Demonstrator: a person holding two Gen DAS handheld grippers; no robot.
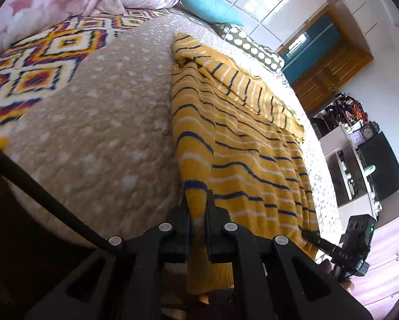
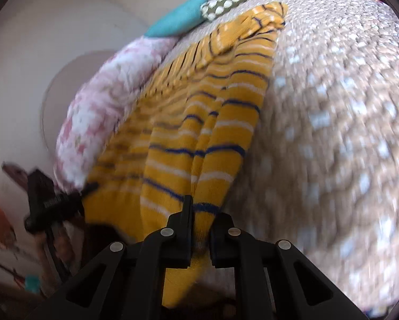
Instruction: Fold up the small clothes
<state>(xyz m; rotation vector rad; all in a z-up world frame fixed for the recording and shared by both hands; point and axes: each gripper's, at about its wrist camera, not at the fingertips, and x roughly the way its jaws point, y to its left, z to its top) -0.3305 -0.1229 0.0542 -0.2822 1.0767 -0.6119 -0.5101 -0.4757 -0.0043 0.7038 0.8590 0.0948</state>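
**Two corners pinched, one soft knit stretched between them**

Two grips are on the garment, and I'll take them from left to right. My left gripper [image 1: 196, 208] is clamped on a near corner of the yellow striped sweater [image 1: 242, 144]; a bunched tongue of knit runs between its jaws and hangs down past them. From that corner the sweater lies along the spotted beige bedspread [image 1: 93, 133], its far end partly doubled over toward the turquoise pillow [image 1: 207, 2] and the polka-dot cushion [image 1: 252, 45]. At the sweater's near right edge, in the left wrist view, I can see my right gripper [image 2: 200, 213]; its own camera shows it closed on the other near corner, fabric pulled into ridges leading away from the jaws.

I judge the knit light, thick, limp and a little stretchy. It won't slip from the pads, but it will sag in the middle and drag on the quilted bedspread, so I'd lift both corners evenly and keep the hem taut. Corners and hem are the right holds; a pinch mid-panel would only bunch it.

As for containers, none is in play here. Only blurry shelving [image 1: 343, 138] shows beyond the bed, its contents too small to name.
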